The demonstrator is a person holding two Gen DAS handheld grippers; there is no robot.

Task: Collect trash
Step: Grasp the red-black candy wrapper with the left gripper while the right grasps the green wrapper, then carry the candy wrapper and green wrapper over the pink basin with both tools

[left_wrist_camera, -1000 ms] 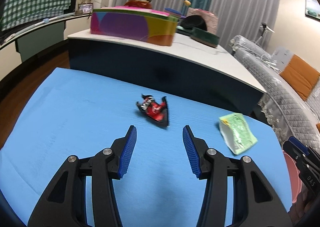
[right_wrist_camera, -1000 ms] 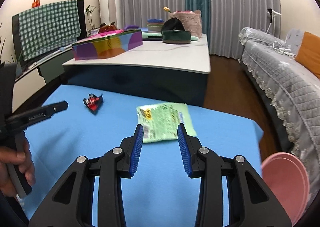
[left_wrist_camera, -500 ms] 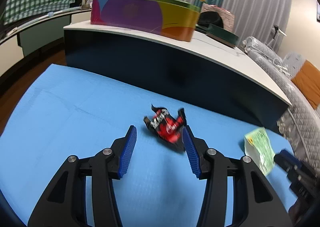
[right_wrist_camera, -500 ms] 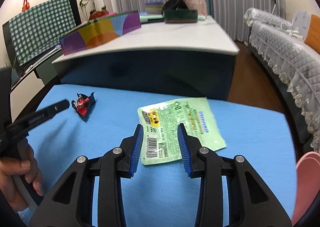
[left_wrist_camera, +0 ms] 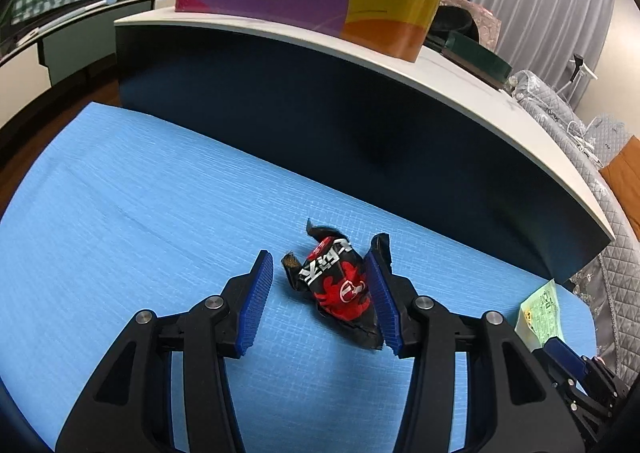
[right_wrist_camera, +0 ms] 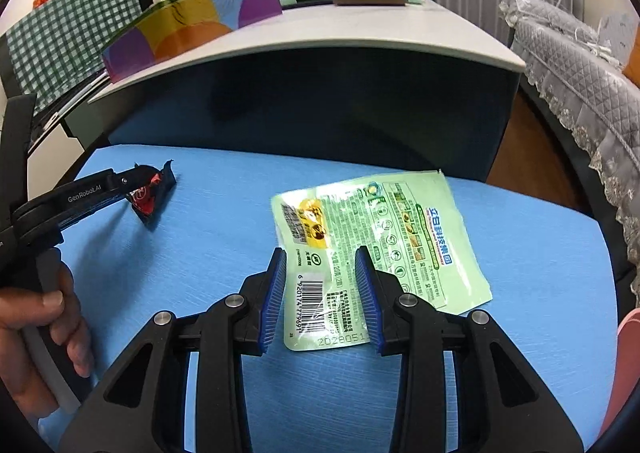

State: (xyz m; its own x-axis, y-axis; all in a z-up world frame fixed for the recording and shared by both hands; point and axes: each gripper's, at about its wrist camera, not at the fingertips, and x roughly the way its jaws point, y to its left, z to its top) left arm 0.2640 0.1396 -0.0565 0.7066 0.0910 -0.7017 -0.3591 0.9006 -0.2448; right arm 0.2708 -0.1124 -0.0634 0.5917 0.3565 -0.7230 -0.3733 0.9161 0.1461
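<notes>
Left gripper point(left_wrist_camera: 320, 293): jaws spread around the crumpled red-and-black foil wrapper point(left_wrist_camera: 340, 289) on the blue mat point(left_wrist_camera: 140, 213); far pad touching, near pad clear.
Right gripper point(right_wrist_camera: 320, 293): jaws apart over the flat green plastic snack packet point(right_wrist_camera: 380, 237), nothing pinched.
Risk: the flat packet may slide under the pads; the wrapper could skid off the touching pad.
Count: two trash pieces, two grippers.

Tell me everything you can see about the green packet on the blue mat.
The green packet is a flat, glossy plastic pouch, pale green, with printed text, small pictures, a yellow patch and a barcode near its lower edge. It looks empty and slightly wrinkled. It lies flat on the blue mat, turned at an angle. The right gripper straddles its barcode end with open jaws, not yet squeezing it.
</notes>
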